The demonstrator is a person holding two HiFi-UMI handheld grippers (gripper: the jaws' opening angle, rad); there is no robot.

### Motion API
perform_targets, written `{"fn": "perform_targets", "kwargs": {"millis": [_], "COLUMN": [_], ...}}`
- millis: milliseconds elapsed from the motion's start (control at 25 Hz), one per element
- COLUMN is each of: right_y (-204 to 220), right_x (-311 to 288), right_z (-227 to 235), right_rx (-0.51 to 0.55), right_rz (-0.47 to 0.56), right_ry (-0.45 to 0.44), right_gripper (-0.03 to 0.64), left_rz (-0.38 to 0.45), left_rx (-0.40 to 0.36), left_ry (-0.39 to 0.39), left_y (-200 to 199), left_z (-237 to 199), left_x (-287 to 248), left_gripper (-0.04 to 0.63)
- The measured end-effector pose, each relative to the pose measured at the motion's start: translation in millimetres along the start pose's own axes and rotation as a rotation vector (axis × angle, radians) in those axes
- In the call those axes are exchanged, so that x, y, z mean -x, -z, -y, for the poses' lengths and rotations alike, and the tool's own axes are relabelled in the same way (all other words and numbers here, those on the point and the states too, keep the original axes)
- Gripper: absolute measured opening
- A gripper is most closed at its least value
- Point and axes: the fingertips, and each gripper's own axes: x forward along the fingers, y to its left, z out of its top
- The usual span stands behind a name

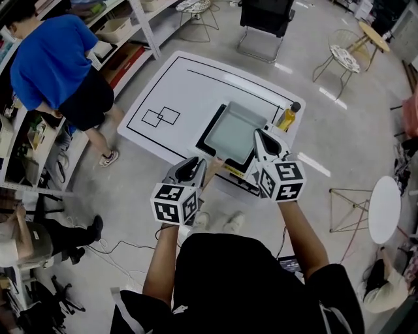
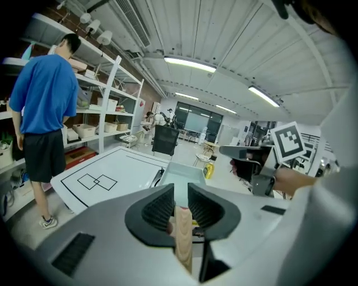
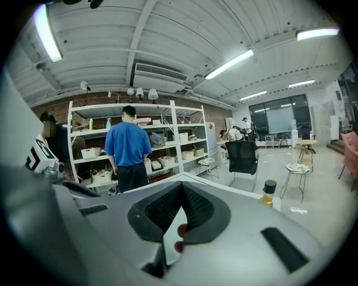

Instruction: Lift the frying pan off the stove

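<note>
One pale wooden handle, between my left gripper's opening jaws, lifts the stiff, probably heavy square grey frying pan; right gripper's jaws pressed together.

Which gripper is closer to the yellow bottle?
Right. The right gripper is beside the yellow bottle; the left gripper, jaws opening around the wooden handle, is farther back.

Table, with stove at its near right corner, frying pan on the stove, bottle just right of the pan, chair behind the table, shelving left with a person before it, and probably a stool far right.
</note>
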Motion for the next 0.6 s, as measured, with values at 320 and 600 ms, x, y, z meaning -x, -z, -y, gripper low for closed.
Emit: {"fn": "perform_targets", "kwargs": {"millis": [320, 600], "right_y": [7.0, 10.6], "right_x": [-5.4, -6.6], "right_z": [-1.2, -3.0], "right_rx": [-0.015, -0.024], "right_rz": [-0.017, -0.021], "right_ry": [-0.021, -0.022], "right_gripper": [-0.003, -0.003], "left_rz": [-0.12, -0.221], "left_rx": [-0.012, -0.076], "left_ry": [0.019, 0.039], "left_y": [27.5, 46.2], "left_z": [0.9, 4.8], "left_x": [-5.5, -19.3], "left_gripper": [0.164, 0.247]}}
